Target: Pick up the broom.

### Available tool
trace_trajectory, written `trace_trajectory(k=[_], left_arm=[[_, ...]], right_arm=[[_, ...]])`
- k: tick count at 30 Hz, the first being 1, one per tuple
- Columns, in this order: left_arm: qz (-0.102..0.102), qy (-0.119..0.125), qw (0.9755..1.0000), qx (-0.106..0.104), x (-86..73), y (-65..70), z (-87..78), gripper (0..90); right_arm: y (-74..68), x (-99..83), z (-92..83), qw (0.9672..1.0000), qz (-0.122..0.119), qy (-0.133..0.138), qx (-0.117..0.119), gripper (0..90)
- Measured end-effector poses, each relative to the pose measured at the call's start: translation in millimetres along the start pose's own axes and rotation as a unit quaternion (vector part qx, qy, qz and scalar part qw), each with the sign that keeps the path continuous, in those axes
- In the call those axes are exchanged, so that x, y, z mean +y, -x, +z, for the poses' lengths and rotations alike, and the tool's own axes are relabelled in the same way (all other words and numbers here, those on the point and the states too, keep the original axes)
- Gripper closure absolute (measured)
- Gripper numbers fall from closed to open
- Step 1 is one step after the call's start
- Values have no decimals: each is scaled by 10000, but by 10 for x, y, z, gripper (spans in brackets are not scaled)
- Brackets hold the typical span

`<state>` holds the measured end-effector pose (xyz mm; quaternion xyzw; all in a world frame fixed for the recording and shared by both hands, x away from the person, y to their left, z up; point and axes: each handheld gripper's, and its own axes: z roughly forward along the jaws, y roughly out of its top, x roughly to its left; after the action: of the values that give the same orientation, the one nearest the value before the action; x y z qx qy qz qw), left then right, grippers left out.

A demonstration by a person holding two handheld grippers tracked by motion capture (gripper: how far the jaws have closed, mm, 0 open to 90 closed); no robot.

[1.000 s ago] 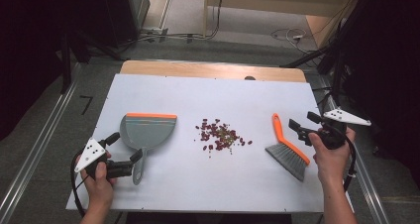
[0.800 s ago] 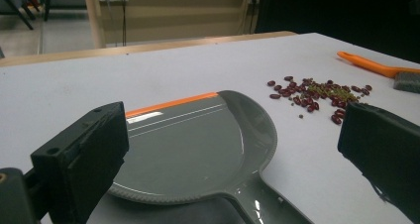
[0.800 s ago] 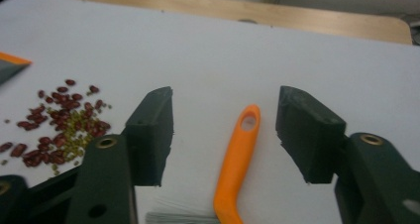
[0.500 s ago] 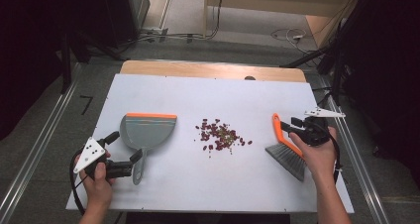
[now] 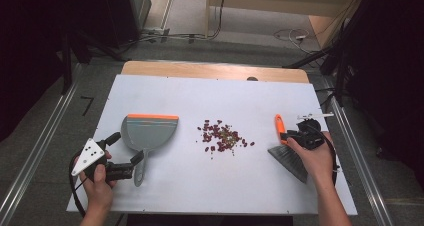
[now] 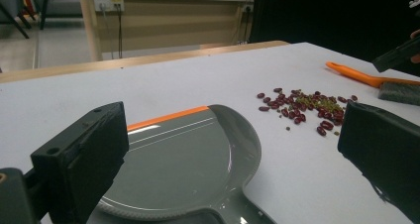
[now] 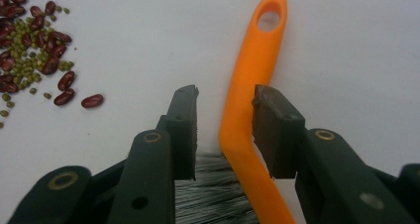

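Hand brush [image 7: 247, 120], bent orange handle w/ hang hole, grey bristles, right tool [image 7: 225, 130] closing round handle, gaps both sides

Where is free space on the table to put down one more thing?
The wide white strip of the table beyond the dustpan and the pile of beans is bare, as is the near edge between the two hands. It is crowded around the brush, where the right tongs straddle its orange handle.

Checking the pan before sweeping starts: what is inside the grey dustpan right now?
The grey dustpan shows a bare, glossy inside with no beans. Its near left corner is covered by the left tool's black pad. The beans lie on the table beside it.
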<state>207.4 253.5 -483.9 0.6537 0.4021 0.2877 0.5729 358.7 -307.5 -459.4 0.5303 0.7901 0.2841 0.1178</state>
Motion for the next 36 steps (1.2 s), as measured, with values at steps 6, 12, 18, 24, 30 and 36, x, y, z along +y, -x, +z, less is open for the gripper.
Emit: trace_trajectory(k=[6, 12, 18, 24, 30, 36], left_arm=[[139, -72, 9999, -20, 6, 48, 23, 0], [163, -70, 9998, -27, 9, 63, 26, 0], [156, -67, 9998, -39, 8, 71, 32, 0], [329, -97, 9994, -19, 26, 132, 50, 0], [334, -105, 9994, 2, 36, 160, 67, 0], [264, -86, 9996, 63, 48, 166, 91, 0]], right_arm=[[1, -23, 81, 9996, 51, -193, -199, 611], [-5, -48, 157, 9989, 94, -353, -303, 611], [-25, -72, 229, 9982, 81, -388, -447, 638], [-93, -57, 256, 9961, 48, -489, -728, 646], [-84, -43, 257, 9960, 198, -530, -687, 664], [-59, -106, 246, 9976, 182, -274, -606, 668]])
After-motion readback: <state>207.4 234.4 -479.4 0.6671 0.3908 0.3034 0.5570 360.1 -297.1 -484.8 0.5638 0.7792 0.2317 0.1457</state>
